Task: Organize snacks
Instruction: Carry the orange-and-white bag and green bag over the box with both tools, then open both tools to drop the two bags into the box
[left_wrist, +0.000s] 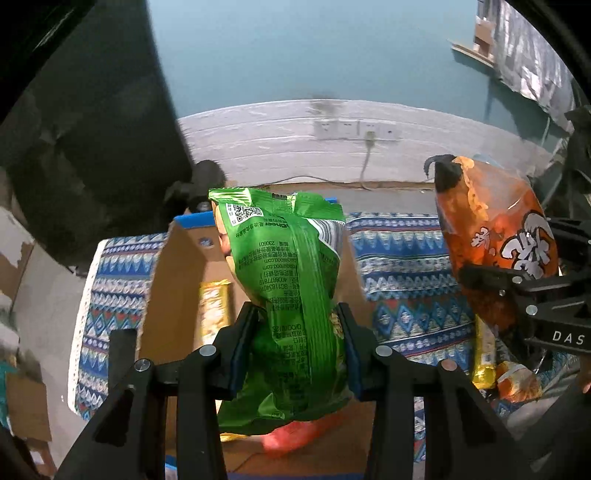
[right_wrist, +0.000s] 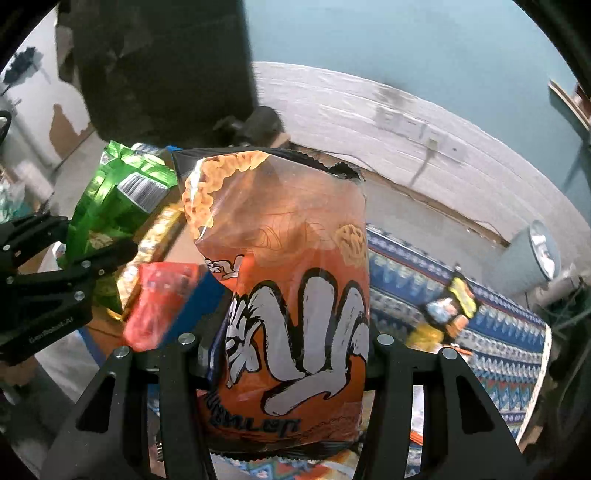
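Fingers (left_wrist: 242, 345) of left gripper (left_wrist: 295, 347) narrowed onto lower half of crinkly green foil snack bag (left_wrist: 284, 280), pads pressing both sides so bag stands up past fingertips, printed back toward camera. Held low, probably so top stays free to go in first. Beyond and below those fingers: open brown cardboard box (left_wrist: 177, 280) with blue-taped rim, yellow packet (left_wrist: 214, 310) lying inside, red packet (left_wrist: 295, 435) blurred under fingers. Likely bin for sorting, hence bag carried over it.

Fingers (right_wrist: 184, 354) of right gripper (right_wrist: 284, 354) set moderately apart, clamped on puffy orange plastic snack bag (right_wrist: 288, 288) with white cartoon hand print; bag upright between them, filling gap. Wider stance suits fatter bag.

Both bags lifted clear of bench cloth with blue zigzag pattern (left_wrist: 399, 266). More packets (right_wrist: 450, 306) loose on cloth right of right fingers, still unsorted. Green bag seems nearer box; orange one off to its right.
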